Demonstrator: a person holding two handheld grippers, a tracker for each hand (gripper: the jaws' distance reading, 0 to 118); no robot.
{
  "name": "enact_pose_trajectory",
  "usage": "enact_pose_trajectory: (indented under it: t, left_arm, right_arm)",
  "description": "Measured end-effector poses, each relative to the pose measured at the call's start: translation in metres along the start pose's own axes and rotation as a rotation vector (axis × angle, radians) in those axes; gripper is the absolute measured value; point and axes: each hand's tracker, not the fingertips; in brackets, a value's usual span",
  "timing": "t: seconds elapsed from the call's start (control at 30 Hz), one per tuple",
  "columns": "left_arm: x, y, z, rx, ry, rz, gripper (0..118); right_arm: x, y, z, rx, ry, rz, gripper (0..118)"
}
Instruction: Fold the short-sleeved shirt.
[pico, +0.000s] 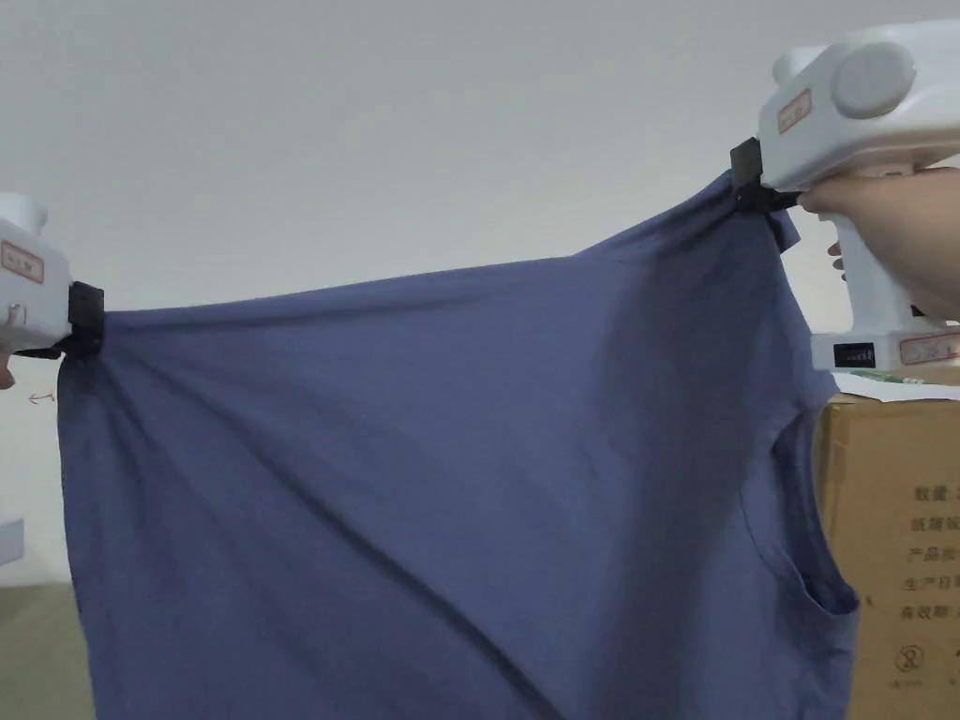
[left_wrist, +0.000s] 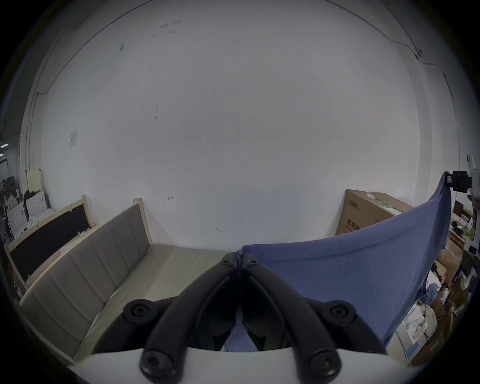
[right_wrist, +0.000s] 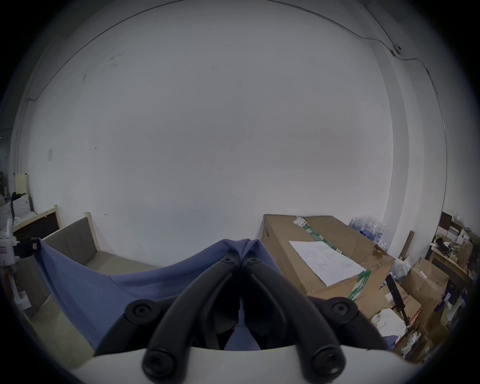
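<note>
The blue shirt (pico: 422, 487), light and limp, hangs in mid-air before the wall, stretched between the left hand-held gripper (pico: 82, 321) and right hand-held gripper (pico: 750, 187), each clamped on an edge corner, the best holds.

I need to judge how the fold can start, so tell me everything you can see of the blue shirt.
The blue shirt looks like soft, thin knit. It hangs in the air, stretched between the left hand-held gripper and the higher right hand-held gripper, each clamped on its top edge. The edge sags between them; creases run diagonally downward. A sleeve opening shows at its right side. Its lower part is out of frame.
</note>
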Motion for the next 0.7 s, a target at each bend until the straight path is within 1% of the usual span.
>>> enact_pose_trajectory:
  t: [0.13,0.23,0.3,0.4,0.47,0.53,0.63,0.67,0.7]
  left_arm:
    - [0.003,0.009,-0.045,0.042,0.027,0.013,1]
    - [0.008,0.01,-0.066,0.099,0.068,-0.003,1]
    - [0.011,0.004,-0.077,0.131,0.084,-0.012,1]
    - [0.013,-0.013,-0.095,0.13,0.099,-0.035,1]
    - [0.014,-0.038,-0.111,0.077,0.102,-0.064,1]
    - [0.014,-0.074,-0.127,0.006,0.066,-0.047,1]
    - [0.019,-0.155,-0.144,-0.157,0.021,0.013,1]
    - [0.02,-0.187,-0.147,-0.217,-0.014,0.039,1]
    - [0.022,-0.22,-0.147,-0.277,-0.041,0.049,1]
  right_arm:
    - [-0.013,-0.008,-0.044,0.026,-0.048,0.0,1]
    - [-0.022,-0.014,-0.065,0.063,-0.076,0.011,1]
    - [-0.026,-0.023,-0.075,0.098,-0.08,0.019,1]
    - [-0.031,-0.049,-0.092,0.09,-0.082,0.026,1]
    - [-0.033,-0.082,-0.105,0.036,-0.052,0.032,1]
    - [-0.035,-0.132,-0.118,-0.032,-0.037,0.008,1]
    - [-0.039,-0.235,-0.131,-0.203,0.02,-0.068,1]
    - [-0.041,-0.274,-0.132,-0.284,0.062,-0.07,1]
    - [-0.046,-0.318,-0.127,-0.361,0.079,-0.067,1]
